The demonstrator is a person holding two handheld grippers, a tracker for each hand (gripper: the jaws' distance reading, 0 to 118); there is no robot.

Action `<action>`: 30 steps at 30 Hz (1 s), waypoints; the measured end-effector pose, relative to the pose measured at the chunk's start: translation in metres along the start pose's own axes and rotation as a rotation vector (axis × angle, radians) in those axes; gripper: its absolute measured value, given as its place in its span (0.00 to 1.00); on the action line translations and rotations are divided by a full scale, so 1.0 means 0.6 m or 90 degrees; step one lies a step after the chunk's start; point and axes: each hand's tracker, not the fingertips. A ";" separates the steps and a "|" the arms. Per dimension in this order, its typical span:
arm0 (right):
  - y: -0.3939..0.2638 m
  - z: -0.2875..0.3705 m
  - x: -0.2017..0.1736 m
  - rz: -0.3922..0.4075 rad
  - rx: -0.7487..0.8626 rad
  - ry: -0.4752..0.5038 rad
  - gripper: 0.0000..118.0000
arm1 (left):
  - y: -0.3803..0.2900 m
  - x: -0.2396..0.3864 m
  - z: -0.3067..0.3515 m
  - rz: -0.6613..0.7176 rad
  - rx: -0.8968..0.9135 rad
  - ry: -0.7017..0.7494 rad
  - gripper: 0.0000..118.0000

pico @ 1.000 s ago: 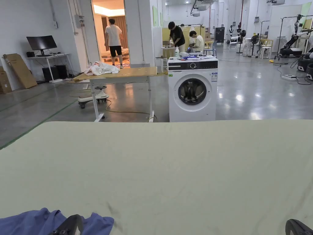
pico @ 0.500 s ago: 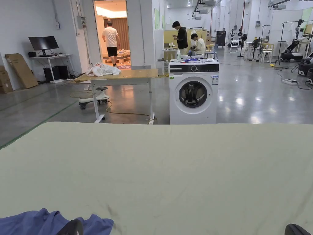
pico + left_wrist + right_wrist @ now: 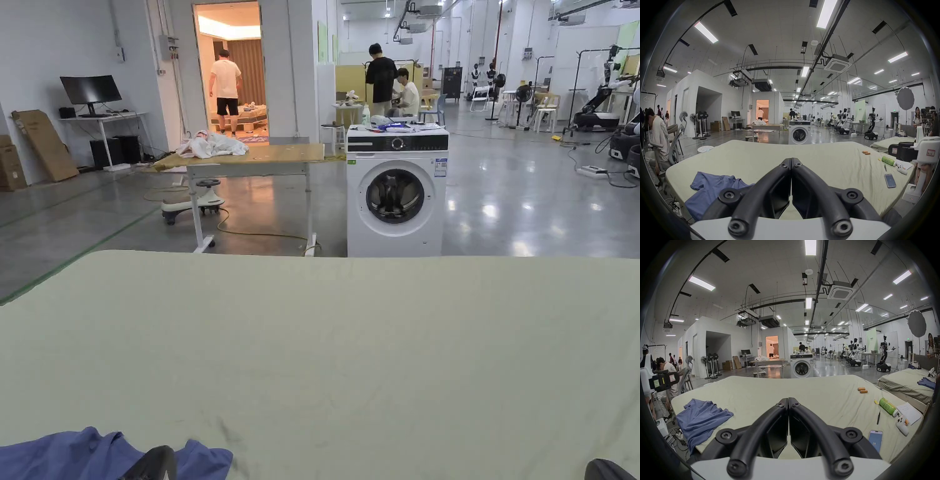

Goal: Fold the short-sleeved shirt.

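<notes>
A blue short-sleeved shirt [image 3: 69,455] lies crumpled at the near left corner of the pale green bed [image 3: 350,350]. It also appears in the left gripper view, shirt [image 3: 709,191], and in the right gripper view, shirt [image 3: 700,417]. My left gripper [image 3: 791,160] is shut with nothing between its jaws, held above the bed just right of the shirt. My right gripper [image 3: 788,399] is also shut and empty, farther right over bare sheet. The tops of both grippers poke into the bottom edge of the head view, left gripper [image 3: 153,464] and right gripper [image 3: 609,470].
On the bed's right side lie a phone [image 3: 875,440], a green bottle [image 3: 886,406], a white controller [image 3: 902,426], a paper sheet [image 3: 909,413] and small orange batteries [image 3: 862,390]. A washing machine [image 3: 396,187] and a table [image 3: 250,156] stand beyond. A person sits at left [image 3: 659,138].
The head camera has tipped slightly, so the room sits a little lower in the picture. People in the background have walked. The shirt and both grippers stay put.
</notes>
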 end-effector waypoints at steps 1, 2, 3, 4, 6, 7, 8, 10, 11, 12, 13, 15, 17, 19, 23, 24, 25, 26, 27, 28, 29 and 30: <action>0.000 0.000 0.000 0.000 0.000 -0.005 0.00 | 0.000 -0.001 0.001 -0.001 0.000 0.000 0.00; 0.000 0.000 0.000 -0.001 0.001 -0.006 0.00 | 0.001 -0.001 0.001 -0.002 0.000 0.000 0.00; 0.001 0.000 0.002 -0.004 0.002 -0.006 0.00 | 0.001 -0.001 0.001 -0.003 0.002 0.001 0.00; 0.001 0.000 0.003 -0.008 0.002 -0.005 0.00 | 0.002 -0.001 0.001 -0.002 0.003 0.002 0.00; -0.023 -0.017 0.023 -0.012 0.003 -0.005 0.00 | 0.006 -0.002 0.001 0.000 0.005 0.003 0.00; -0.022 -0.017 0.024 -0.013 0.003 -0.005 0.00 | 0.006 -0.002 0.001 0.001 0.005 0.003 0.00; -0.022 -0.017 0.024 -0.013 0.002 -0.004 0.00 | 0.007 -0.002 0.001 0.001 0.006 0.002 0.00; -0.022 -0.016 0.022 -0.010 0.003 -0.004 0.00 | 0.008 -0.001 0.000 0.000 0.007 0.002 0.00; -0.022 -0.016 0.023 -0.008 0.002 -0.004 0.00 | 0.008 -0.001 0.000 0.000 0.007 0.001 0.00; -0.022 -0.016 0.022 -0.008 0.002 -0.004 0.00 | 0.008 -0.001 0.000 0.001 0.007 0.000 0.00; -0.021 -0.016 0.022 -0.008 0.002 -0.001 0.00 | 0.008 -0.001 0.000 0.001 0.007 -0.001 0.00; -0.020 -0.016 0.022 -0.008 0.003 0.001 0.00 | 0.008 0.000 0.001 -0.001 0.007 -0.001 0.00; -0.019 -0.016 0.021 -0.008 0.004 0.002 0.00 | 0.008 0.000 0.001 -0.001 0.006 -0.002 0.00; -0.018 -0.016 0.021 -0.006 0.006 0.003 0.00 | 0.008 -0.001 0.001 0.000 0.006 -0.002 0.00; -0.017 -0.015 0.023 -0.011 0.008 0.004 0.00 | 0.010 -0.002 0.001 0.001 0.007 -0.002 0.00; -0.016 -0.015 0.024 -0.014 0.008 0.004 0.00 | 0.010 -0.002 0.001 0.000 0.007 -0.002 0.00; -0.016 -0.015 0.025 -0.017 0.008 0.004 0.00 | 0.010 -0.003 0.001 0.000 0.007 -0.001 0.00; -0.016 -0.015 0.025 -0.019 0.008 0.004 0.00 | 0.010 -0.003 0.001 0.000 0.008 -0.001 0.00; -0.016 -0.014 0.027 -0.020 0.008 0.003 0.00 | 0.011 -0.003 0.000 0.001 0.008 -0.002 0.00; -0.016 -0.014 0.028 -0.021 0.008 0.001 0.00 | 0.011 -0.003 0.000 0.002 0.008 -0.003 0.00; -0.015 -0.014 0.028 -0.021 0.008 0.000 0.00 | 0.012 -0.003 0.000 0.002 0.009 -0.004 0.00; -0.015 -0.014 0.029 -0.022 0.007 0.000 0.00 | 0.012 -0.002 0.000 0.000 0.010 -0.005 0.00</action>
